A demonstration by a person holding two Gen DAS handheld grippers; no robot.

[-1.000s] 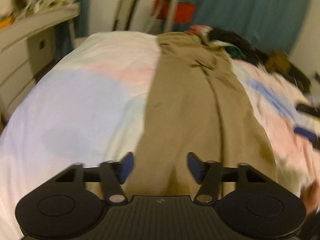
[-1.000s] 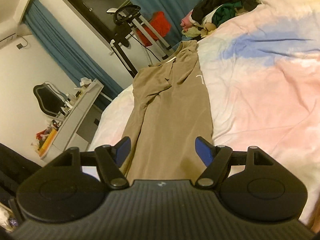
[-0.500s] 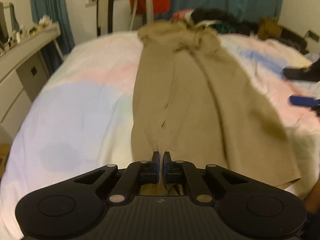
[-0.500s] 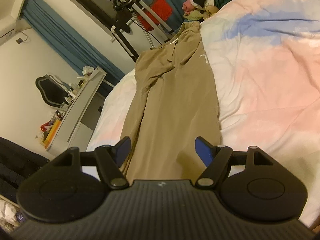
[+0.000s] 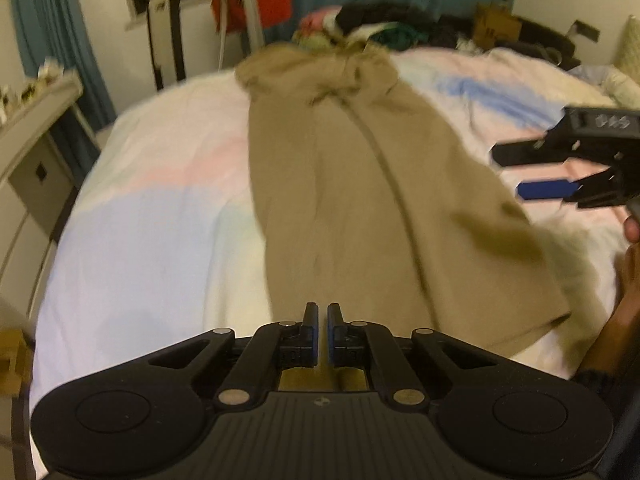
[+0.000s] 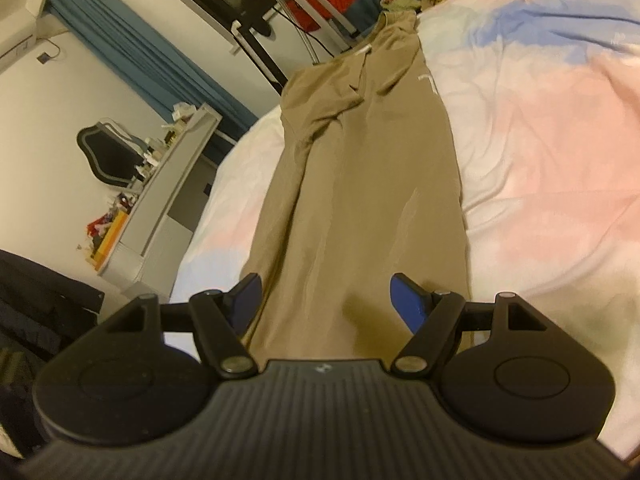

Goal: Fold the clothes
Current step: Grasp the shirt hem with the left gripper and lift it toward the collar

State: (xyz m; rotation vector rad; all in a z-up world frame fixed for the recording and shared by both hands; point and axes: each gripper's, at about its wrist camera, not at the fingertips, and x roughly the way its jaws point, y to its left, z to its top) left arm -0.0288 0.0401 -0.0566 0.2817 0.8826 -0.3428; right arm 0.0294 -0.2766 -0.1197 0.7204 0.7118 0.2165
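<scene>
A tan garment (image 5: 352, 184) lies lengthwise down the bed, its collar end far and its hem near me. My left gripper (image 5: 323, 320) is shut, its blue pads pressed together on the near hem, left of the hem's middle. In the left wrist view my right gripper (image 5: 556, 172) hovers open over the garment's right edge. In the right wrist view the tan garment (image 6: 360, 184) runs away from my right gripper (image 6: 326, 294), whose fingers stand wide apart above the near hem with nothing between them.
The bedspread (image 5: 152, 232) is pastel pink, blue and white. A heap of clothes (image 5: 380, 28) sits at the far end. A white dresser (image 5: 28, 132) stands left of the bed, an exercise machine (image 6: 264, 8) beyond it. A person's hand (image 5: 630, 276) shows at the right.
My left gripper went from open to shut on the garment's near hem, and the cloth there has drawn up. My right gripper stayed open and came closer to the hem.
</scene>
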